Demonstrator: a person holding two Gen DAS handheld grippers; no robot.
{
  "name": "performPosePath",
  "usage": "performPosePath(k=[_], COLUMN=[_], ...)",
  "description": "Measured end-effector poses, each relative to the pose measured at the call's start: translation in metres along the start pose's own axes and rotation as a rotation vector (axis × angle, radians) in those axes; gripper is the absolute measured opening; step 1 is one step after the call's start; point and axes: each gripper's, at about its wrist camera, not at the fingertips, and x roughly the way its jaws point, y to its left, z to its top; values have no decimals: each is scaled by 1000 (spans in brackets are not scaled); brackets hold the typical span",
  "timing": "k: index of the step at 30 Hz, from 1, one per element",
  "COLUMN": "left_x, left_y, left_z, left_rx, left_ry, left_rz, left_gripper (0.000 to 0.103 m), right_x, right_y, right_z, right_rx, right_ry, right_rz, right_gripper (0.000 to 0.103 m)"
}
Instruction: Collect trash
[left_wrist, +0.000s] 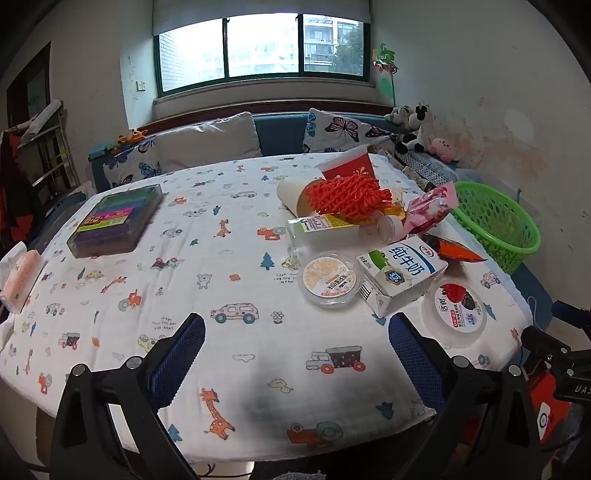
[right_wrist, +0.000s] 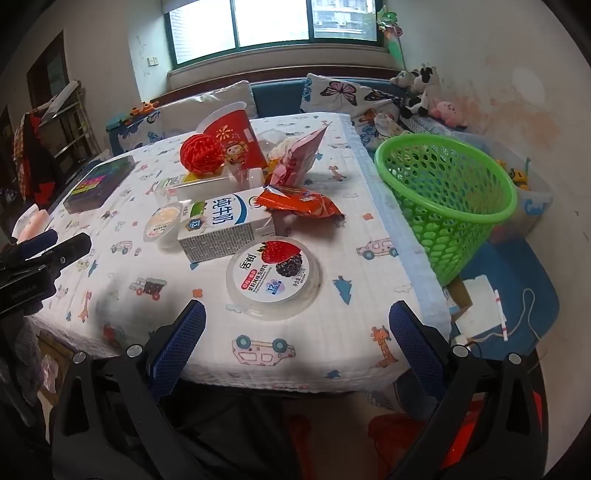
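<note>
Both our claws, left claw (left_wrist: 295, 365) and right claw (right_wrist: 297, 354), gape wide and empty, so nothing is collected: the berry yogurt cup (right_wrist: 274, 277), milk carton (right_wrist: 225, 225) and wrappers litter the counter (right_wrist: 207, 354), and the green basket (right_wrist: 448, 206) looks empty.

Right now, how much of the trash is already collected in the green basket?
Nothing looks done: the green basket appears empty. Nothing is in hand; the left gripper and right gripper are both open and hold nothing. Left on the table: the milk carton, yogurt cup, orange wrapper, red cup and more.
</note>
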Motion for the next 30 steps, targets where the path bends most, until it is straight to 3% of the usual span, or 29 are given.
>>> performPosePath(k=[30], left_x=[-7], left_y=[-2], left_z=[3], left_rx=[16], left_ry=[-68], left_rz=[30], left_gripper=[97], right_x=[-3], right_y=[-2], right_z=[1], right_rx=[26], right_ry=[-42], right_rz=[29], right_gripper=[99])
